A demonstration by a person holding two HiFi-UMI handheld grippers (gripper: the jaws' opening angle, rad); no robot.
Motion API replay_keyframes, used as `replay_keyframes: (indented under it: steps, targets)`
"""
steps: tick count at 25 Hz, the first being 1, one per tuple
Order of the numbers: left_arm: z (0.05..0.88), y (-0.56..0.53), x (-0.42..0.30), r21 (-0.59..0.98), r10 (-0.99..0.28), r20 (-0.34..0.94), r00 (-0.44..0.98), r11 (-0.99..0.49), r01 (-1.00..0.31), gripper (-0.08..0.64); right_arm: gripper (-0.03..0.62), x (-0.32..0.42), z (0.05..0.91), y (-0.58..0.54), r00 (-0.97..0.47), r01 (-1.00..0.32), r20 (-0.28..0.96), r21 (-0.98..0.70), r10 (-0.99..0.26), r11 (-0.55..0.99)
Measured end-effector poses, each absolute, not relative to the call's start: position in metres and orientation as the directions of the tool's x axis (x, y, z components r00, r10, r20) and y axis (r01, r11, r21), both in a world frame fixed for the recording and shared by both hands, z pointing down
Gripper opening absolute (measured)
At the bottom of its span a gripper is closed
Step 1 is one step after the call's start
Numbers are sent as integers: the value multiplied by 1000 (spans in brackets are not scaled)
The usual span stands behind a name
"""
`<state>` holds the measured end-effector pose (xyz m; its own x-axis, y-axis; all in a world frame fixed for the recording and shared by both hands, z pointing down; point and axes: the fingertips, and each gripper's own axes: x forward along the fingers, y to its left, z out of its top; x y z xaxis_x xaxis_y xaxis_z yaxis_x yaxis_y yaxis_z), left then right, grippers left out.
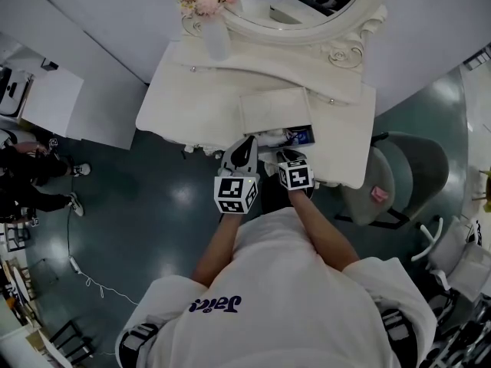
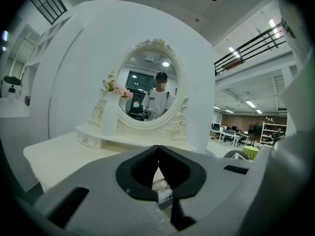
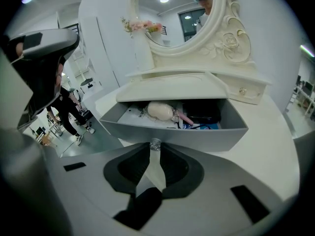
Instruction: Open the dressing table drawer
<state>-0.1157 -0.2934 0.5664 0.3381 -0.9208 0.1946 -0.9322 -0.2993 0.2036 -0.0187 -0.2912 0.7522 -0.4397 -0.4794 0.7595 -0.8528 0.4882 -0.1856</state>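
Observation:
The white dressing table [image 1: 184, 90] has its middle drawer [image 3: 197, 132] pulled partly out, grey-sided. Inside lie a cream pouch [image 3: 160, 111] and some dark and blue items. The drawer also shows in the head view [image 1: 285, 136], just past both grippers. My right gripper [image 3: 154, 147] is shut on the small round drawer knob [image 3: 155, 143] and points down at the drawer front. In the head view the right gripper [image 1: 290, 156] sits at the drawer's edge. My left gripper [image 1: 247, 146] hangs just to its left, over the table's front edge. The left gripper [image 2: 157, 150] is shut and holds nothing.
An oval mirror [image 2: 150, 87] in a carved frame stands at the back of the table, with a white vase of pink flowers [image 1: 213, 21] beside it. A grey chair [image 1: 406, 175] stands to the right. A person [image 1: 31, 175] is on the floor area at far left.

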Motion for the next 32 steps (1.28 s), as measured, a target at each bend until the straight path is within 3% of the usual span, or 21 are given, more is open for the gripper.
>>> replay_keyframes:
  steps: [26, 32]
  targets:
    - [573, -229, -113, 201, -917, 221, 332, -290, -935, 15, 75, -1, 757, -239, -456, -864, 740, -235, -495, 445]
    - [564, -219, -110, 195, -921, 203, 332, -294, -936, 15, 71, 7, 712, -239, -483, -861, 660, -240, -575, 448]
